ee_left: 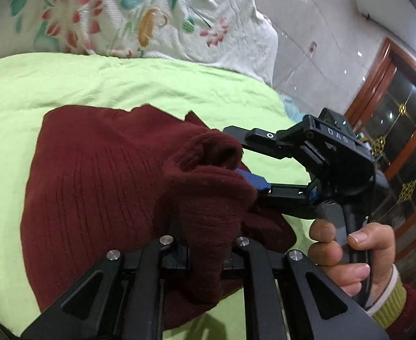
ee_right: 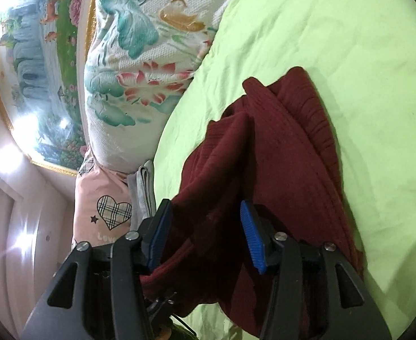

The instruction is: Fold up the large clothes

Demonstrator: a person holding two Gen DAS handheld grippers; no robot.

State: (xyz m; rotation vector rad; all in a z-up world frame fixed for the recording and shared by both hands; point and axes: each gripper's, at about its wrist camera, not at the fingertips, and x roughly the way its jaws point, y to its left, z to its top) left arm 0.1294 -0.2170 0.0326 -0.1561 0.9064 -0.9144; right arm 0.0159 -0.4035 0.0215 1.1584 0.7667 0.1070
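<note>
A dark red knitted sweater (ee_left: 94, 175) lies partly folded on a light green bed sheet (ee_left: 123, 85). My left gripper (ee_left: 206, 226) is buried in a bunched fold of it and its fingertips are hidden by the cloth. My right gripper (ee_left: 236, 155) reaches in from the right; its blue pads (ee_left: 251, 181) stand apart with sweater cloth between them. In the right wrist view the sweater (ee_right: 278, 170) runs between the spread blue pads (ee_right: 253, 238) of the right gripper (ee_right: 205, 235), over the sheet (ee_right: 349, 56).
A white floral quilt (ee_left: 157, 19) is piled at the far side of the bed; it also shows in the right wrist view (ee_right: 140, 65). A pink heart pillow (ee_right: 106, 206) and a framed picture (ee_right: 38, 70) lie beyond. A wooden cabinet (ee_left: 400, 119) stands right of the bed.
</note>
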